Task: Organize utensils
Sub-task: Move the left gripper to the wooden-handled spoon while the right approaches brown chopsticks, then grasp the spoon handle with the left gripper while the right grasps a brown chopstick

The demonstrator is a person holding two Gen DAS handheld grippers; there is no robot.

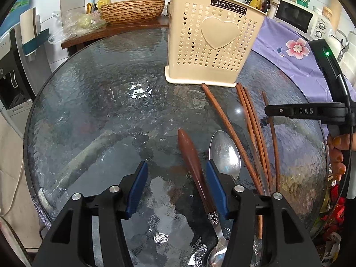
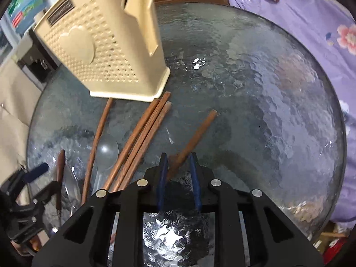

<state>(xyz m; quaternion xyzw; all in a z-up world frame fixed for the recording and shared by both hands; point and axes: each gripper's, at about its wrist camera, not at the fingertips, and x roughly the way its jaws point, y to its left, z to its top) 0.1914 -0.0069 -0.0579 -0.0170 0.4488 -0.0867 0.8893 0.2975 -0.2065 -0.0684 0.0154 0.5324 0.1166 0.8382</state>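
Chopsticks, slim reddish-brown wooden sticks, lay fanned on the glass surface, their long axes running toward the cream holder. One chopstick lay apart, passing between the right claw, whose narrowed pads did not visibly pinch it. The left claw stood apart beside a wooden-handled spoon.

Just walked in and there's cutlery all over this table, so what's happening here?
A person with a gripper in each hand is sorting utensils on the glass table. The right gripper straddles one wooden chopstick, not clearly pinched. The left gripper hangs open around a wooden-handled utensil, beside a metal spoon. The cream holder stands behind them.
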